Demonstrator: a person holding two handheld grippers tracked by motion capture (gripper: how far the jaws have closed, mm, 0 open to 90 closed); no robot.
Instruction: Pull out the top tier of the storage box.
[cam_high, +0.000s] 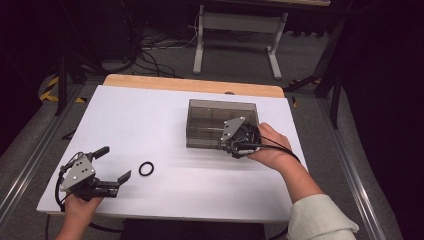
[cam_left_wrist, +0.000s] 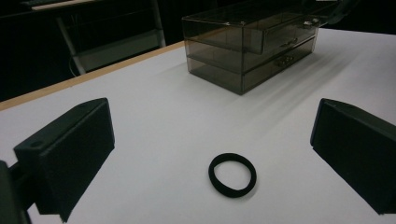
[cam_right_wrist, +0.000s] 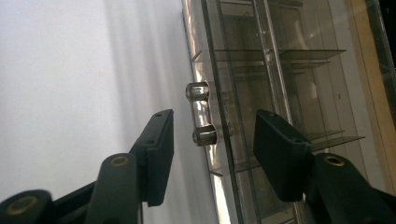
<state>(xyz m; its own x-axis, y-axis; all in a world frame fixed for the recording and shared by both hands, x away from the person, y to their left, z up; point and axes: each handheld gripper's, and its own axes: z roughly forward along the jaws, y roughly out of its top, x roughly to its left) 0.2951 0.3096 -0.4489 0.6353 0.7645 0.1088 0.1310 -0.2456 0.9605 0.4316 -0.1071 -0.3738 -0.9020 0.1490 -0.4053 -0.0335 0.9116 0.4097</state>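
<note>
- The counter (cam_high: 150, 115) has a white top with a wooden strip along its far edge.
- A see-through brown box (cam_high: 221, 122) with drawers sits on the right part of the counter. Its long side runs left to right.
- A small black ring (cam_high: 146, 168) lies flat on the near left part of the counter, well apart from the box.
- Nothing sits between the ring and the box.
- The left gripper (cam_high: 114, 164) is near the ring, just to its left. Its jaws are spread wide and hold nothing.
- In the left gripper view the ring (cam_left_wrist: 232, 174) lies between the two jaws, touching neither.
- The right gripper (cam_right_wrist: 212, 140) is at the near right side of the box. Its jaws are apart, one on each side of a small clear handle (cam_right_wrist: 201, 113), not touching it.
- Past the counter, a white stand (cam_high: 235, 35) and cables (cam_high: 150, 50) are on the floor.
</note>
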